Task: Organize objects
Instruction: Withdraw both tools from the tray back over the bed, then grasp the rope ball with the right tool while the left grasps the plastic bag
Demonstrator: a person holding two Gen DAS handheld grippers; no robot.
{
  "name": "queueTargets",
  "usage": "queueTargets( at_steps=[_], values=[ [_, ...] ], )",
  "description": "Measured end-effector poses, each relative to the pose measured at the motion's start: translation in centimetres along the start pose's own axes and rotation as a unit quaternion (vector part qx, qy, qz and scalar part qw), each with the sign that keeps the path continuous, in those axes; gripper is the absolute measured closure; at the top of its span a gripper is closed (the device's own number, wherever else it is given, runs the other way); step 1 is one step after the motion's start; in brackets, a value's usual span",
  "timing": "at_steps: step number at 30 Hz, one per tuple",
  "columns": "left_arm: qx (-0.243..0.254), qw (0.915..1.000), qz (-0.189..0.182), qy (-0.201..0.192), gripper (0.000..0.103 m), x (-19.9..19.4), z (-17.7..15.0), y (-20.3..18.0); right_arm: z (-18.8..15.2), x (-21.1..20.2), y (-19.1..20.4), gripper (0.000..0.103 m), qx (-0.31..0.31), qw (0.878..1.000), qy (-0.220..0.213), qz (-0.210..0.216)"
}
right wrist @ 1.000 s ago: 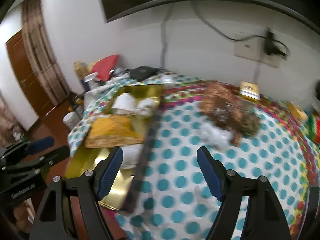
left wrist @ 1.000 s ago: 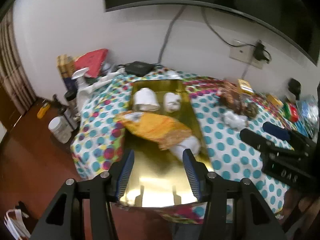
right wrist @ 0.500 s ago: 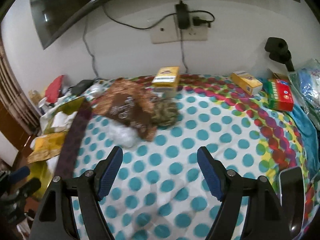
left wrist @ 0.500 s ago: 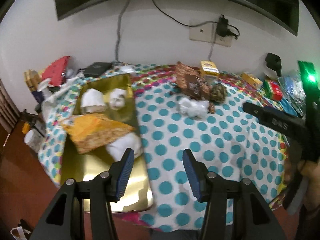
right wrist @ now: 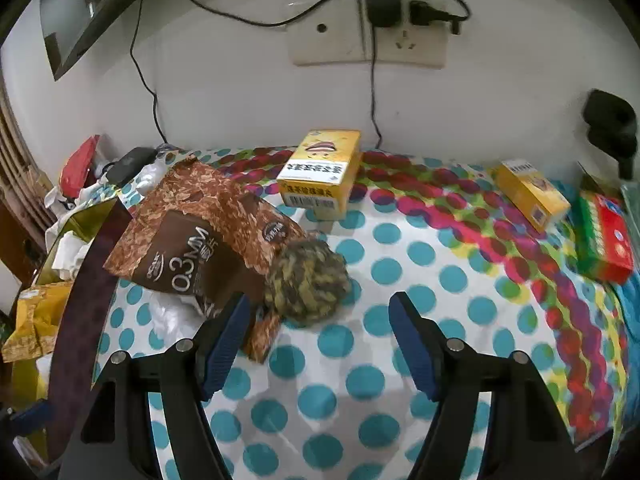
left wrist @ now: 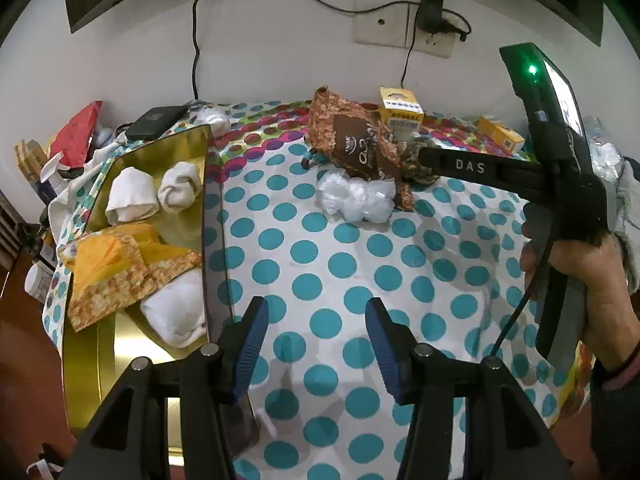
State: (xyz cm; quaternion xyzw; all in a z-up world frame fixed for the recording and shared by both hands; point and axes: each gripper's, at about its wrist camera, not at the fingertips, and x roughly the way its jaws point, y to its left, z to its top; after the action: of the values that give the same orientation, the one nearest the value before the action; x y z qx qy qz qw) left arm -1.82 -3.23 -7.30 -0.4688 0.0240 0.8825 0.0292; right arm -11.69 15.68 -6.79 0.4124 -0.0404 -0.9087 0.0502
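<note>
The right tool [right wrist: 320, 344], jaws apart, just been closing, nothing gripped, hovers just before the camouflage ball [right wrist: 308, 282] (beside the brown packet [right wrist: 192, 236]). Left tool [left wrist: 316, 344] gapes empty; gold tray [left wrist: 100, 356] holds white rolls [left wrist: 130, 196].

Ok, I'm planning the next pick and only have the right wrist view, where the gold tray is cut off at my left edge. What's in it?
Observer: At the far end of the gold tray lie a white cloth roll and a smaller white bundle.
Operator: Anything nearer?
Observer: A third white roll, touching the orange snack bag.
Operator: And the left gripper?
Observer: The left gripper is open and empty, over the dotted tablecloth beside the tray.
</note>
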Motion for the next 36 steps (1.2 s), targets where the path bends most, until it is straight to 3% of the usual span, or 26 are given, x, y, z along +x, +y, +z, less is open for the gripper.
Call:
queueTargets(
  at_steps=[6,10,13,20,24,36],
  values=[
    [-0.012,0.9999,0.005,0.009,0.051,1.7,1.2,0.2,0.6,2.6,-0.1,0.033,0.003,1.000,0.010,-0.004],
    [-0.024,0.9997,0.001,0.006,0.051,2.6,2.3,0.0,0.7,3.2,-0.1,0.049,0.004,1.000,0.016,0.024],
    [-0.027,0.9996,-0.003,0.008,0.051,3.5,3.1,-0.4,0.6,2.9,0.2,0.050,-0.007,1.000,0.012,0.019],
    [-0.035,0.9989,-0.030,0.010,0.051,5.3,4.4,-1.9,-1.0,-0.7,-2.5,0.053,0.022,0.999,-0.015,0.030],
    [-0.047,0.9979,-0.043,0.017,0.051,6.3,5.1,-2.7,-2.6,-2.4,-3.4,0.053,0.017,0.999,-0.026,0.012],
    [-0.041,0.9989,-0.020,-0.011,0.051,8.1,7.0,-4.5,-5.0,-4.1,-4.6,0.055,0.020,0.999,-0.050,-0.011]
  ],
)
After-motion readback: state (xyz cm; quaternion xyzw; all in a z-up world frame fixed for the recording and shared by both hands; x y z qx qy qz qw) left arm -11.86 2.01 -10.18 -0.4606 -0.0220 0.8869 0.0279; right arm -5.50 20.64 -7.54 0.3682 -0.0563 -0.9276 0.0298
